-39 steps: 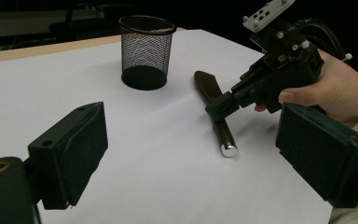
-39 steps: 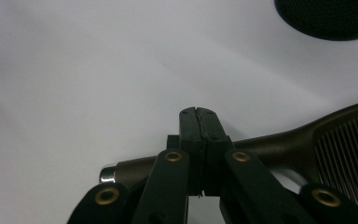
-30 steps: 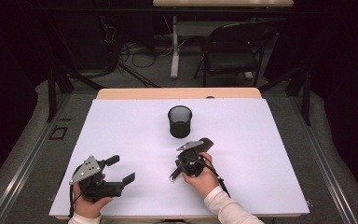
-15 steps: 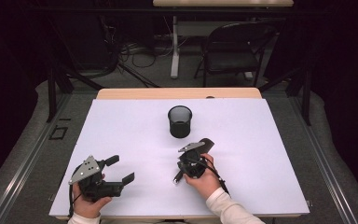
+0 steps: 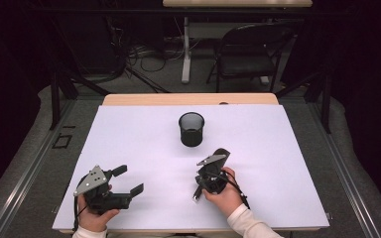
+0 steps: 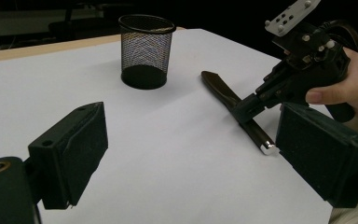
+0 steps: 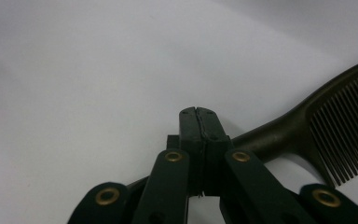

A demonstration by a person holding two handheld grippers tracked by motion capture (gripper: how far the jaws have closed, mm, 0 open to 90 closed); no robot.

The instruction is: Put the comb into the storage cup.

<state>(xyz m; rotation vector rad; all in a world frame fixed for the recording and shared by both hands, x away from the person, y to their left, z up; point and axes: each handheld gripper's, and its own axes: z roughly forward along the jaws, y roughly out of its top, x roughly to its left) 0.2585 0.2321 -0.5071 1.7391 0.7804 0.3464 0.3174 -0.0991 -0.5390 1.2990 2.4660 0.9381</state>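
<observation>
A person sits at a white table (image 5: 129, 134) with a hand-held gripper in each hand. The right gripper (image 7: 199, 122) has its jaws pressed fully together over the handle of a dark comb (image 7: 307, 126), which lies flat on the table just in front of the person and near a black mesh cup (image 5: 191, 129) standing upright farther back. In the left gripper view the comb (image 6: 235, 105) is long and slim, with a narrow handle ending in a small silvery tip and a wider toothed part pointing toward the cup; the right gripper view shows fine, close-set teeth. Whether the closed jaws actually pinch the handle or only sit on top of it cannot be told. The left gripper (image 5: 124, 186) rests well apart at the near left with its jaws wide and nothing between them. The step in hand looks like taking hold of the comb; the next move would call for a firm grip on the thin handle, then a lift and a tilt to drop it upright into the cup
</observation>
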